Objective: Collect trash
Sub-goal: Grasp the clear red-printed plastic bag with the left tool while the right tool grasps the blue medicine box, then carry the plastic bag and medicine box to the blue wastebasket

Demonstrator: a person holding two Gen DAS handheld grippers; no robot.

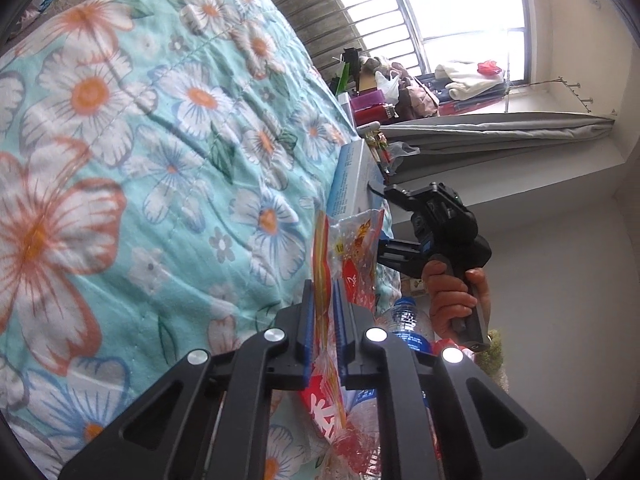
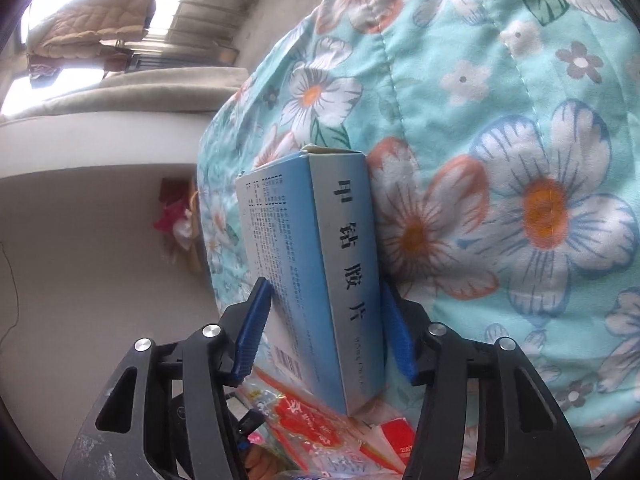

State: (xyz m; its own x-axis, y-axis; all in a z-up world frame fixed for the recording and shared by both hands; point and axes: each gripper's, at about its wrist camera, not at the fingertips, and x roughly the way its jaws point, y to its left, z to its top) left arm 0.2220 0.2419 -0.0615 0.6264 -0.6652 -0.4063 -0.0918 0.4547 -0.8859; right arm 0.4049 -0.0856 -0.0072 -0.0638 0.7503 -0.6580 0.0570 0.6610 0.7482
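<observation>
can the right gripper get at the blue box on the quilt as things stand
Probably yes: the blue box already sits between the right gripper pads on the floral quilt, with nothing blocking.

This is a bedroom in a home. A quilt (image 1: pixel 132 152) with a pattern of white and orange flowers on light blue lies over a bed and fills most of both views. Behind it there is a window (image 1: pixel 452 12) with bars, and on its sill lie folded blankets (image 1: pixel 468 80), clothes and a white plastic bag (image 1: pixel 387 84). A grey curtain (image 1: pixel 492 128) hangs under the sill. The walls are plain white, as in a lived-in room.
</observation>
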